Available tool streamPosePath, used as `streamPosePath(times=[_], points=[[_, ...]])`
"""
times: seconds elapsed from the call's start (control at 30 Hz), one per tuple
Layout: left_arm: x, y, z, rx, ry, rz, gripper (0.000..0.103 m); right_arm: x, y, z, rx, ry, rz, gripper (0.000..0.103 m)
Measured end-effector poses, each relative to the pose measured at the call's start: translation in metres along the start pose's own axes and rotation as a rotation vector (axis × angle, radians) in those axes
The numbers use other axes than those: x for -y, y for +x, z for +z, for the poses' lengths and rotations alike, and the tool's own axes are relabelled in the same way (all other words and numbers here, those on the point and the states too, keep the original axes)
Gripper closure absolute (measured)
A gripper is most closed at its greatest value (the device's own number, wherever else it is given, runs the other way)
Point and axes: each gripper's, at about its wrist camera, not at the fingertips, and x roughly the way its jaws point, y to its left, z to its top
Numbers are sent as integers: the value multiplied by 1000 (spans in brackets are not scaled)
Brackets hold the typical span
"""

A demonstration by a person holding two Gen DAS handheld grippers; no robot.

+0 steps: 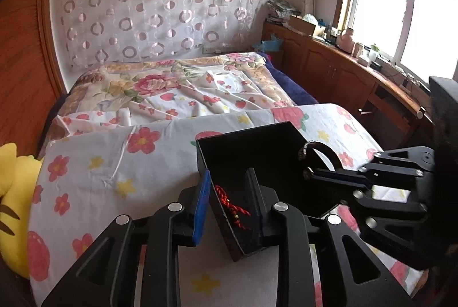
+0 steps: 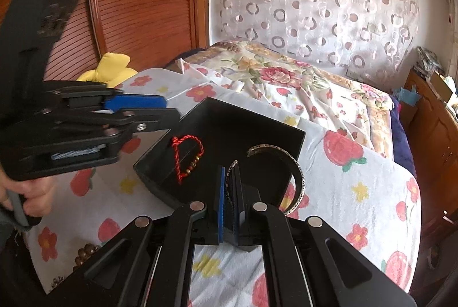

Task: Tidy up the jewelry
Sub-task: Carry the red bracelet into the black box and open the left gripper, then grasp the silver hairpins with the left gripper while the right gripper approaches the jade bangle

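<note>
Red cord bracelet [image 2: 187,156] in blk box [image 2: 229,120]

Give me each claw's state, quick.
Left claw: open, empty, red bracelet lying in the box.
Right claw: closed on the metal bangle.

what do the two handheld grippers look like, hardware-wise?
Both look alike: matte black plastic frames with cut-out linkage arms joined by round silver pins. The left gripper and the right gripper each carry flat black fingers faced with blue pads. In the right wrist view the left unit shows a tall black body above its grip and pale blue wiring in a slot.
</note>
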Motion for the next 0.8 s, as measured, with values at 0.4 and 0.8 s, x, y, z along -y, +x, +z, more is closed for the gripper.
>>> streamPosePath(times=[0.4,0.8], points=[[-32,-40,-28,62,-56,11,56,-5,24,4,-40,16,19,96],[-51,-65,-61,65,-76,29,49,-10,19,5,-20,33,-3,97]])
